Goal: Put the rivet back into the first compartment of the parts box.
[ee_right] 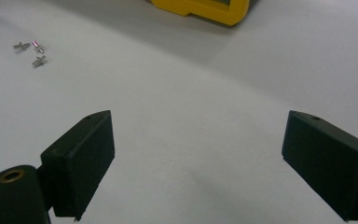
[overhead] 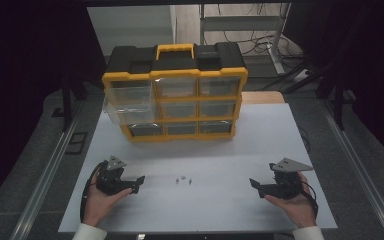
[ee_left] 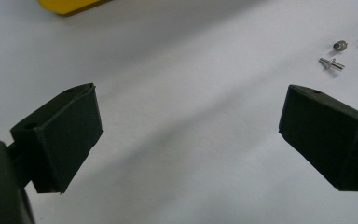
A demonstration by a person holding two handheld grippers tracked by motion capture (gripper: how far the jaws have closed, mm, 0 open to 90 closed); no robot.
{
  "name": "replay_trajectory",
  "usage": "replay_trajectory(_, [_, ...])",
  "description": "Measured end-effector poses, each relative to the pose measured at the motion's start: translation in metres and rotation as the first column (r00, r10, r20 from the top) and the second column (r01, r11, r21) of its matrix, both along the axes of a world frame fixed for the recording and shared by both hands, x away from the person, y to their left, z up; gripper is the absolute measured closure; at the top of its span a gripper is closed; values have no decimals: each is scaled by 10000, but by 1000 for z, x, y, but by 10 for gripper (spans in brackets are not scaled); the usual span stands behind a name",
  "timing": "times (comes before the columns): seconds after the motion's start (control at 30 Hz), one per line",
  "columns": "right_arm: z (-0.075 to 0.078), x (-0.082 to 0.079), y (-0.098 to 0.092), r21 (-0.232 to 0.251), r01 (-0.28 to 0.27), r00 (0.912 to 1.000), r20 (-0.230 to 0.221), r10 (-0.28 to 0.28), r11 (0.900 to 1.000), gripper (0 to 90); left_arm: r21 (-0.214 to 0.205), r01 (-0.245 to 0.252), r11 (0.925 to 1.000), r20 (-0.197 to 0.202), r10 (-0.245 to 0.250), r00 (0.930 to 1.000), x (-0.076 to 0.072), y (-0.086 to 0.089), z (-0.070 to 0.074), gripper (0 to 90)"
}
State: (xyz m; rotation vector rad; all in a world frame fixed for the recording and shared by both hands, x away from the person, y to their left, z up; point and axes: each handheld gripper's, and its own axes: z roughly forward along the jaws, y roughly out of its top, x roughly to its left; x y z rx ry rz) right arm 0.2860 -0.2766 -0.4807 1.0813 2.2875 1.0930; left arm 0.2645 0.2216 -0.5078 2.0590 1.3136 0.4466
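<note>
Three small silver screws (overhead: 184,180) lie together on the white table (overhead: 215,155), midway between my hands. In the left gripper view the screws (ee_left: 338,55) sit at the upper right, beyond the jaws. In the right gripper view the screws (ee_right: 32,50) sit at the upper left. My left gripper (overhead: 137,183) rests low at the table's front left, open, with nothing between its jaws; its gap (ee_left: 191,140) frames bare table. My right gripper (overhead: 256,188) rests at the front right, open and empty too (ee_right: 198,158). Both point inward toward the screws.
A yellow and black organiser box (overhead: 175,97) with clear drawers and a yellow handle stands upright at the back of the table; its middle-left drawer (overhead: 130,114) sticks out. A metal rail (overhead: 45,175) runs along the left side, and another along the right (overhead: 360,170).
</note>
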Motion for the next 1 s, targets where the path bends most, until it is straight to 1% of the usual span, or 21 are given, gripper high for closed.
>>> replay_trajectory(0.1, [-2,0,0,-184,-50,10000,-63,49,9998,100,-12,-68,10000,25,68,10000,-1,0,0,60])
replay_trajectory(0.17, [-2,0,-1,-100,13,9999,-152,-14,9999,106,-2,-128,9999,-13,128,9999,-3,1,0,59])
replay_trajectory(0.2, [-2,0,-2,-40,69,9998,-189,-70,10000,107,-133,-303,9995,-17,303,9995,-3,1,1,57])
replay_trajectory(0.23, [-2,-1,-2,22,115,9998,-184,-115,9999,108,-133,-303,9995,-17,303,9995,-3,1,1,58])
replay_trajectory(0.3, [-2,-1,-2,58,126,9997,-205,-125,9999,108,-281,-274,9992,3,274,9996,-5,1,2,59])
replay_trajectory(0.4, [-1,1,-1,129,144,9996,-233,-141,9998,108,-279,-316,9991,-64,314,9995,-7,1,0,60])
replay_trajectory(0.43, [-1,1,-1,129,144,9996,-233,-141,9998,108,-195,-267,9995,-63,266,9996,-8,0,1,60])
replay_trajectory(0.5, [-2,-2,-1,121,36,9997,-235,-33,9999,108,-17,-205,9998,93,205,9997,-8,-2,2,62])
replay_trajectory(0.6, [-3,-4,-2,90,27,9996,-287,-24,10000,108,-105,-155,9998,124,156,9998,-6,-3,4,62])
replay_trajectory(0.7, [-4,-4,-5,141,89,9995,-320,-85,9999,107,-107,-118,9999,54,118,9999,-4,-2,5,62])
replay_trajectory(0.73, [-4,-4,-5,141,89,9995,-320,-85,9999,107,-149,-188,9997,59,189,9998,-3,-1,5,62])
replay_trajectory(0.77, [-4,-3,-6,176,100,9995,-318,-95,9998,107,-102,-181,9998,19,181,9998,-4,0,5,63])
replay_trajectory(0.87, [-4,-1,-8,231,100,9993,-357,-92,9997,106,-237,-244,9994,-62,242,9997,-5,3,6,80])
replay_trajectory(0.93, [-5,-1,-9,190,113,9992,-373,-106,9998,107,-255,-294,9992,-179,290,9994,-6,3,3,83])
replay_trajectory(1.0, [-4,-1,-11,194,105,9993,-360,-98,9998,106,-162,-274,9995,-242,270,9993,-5,3,2,82])
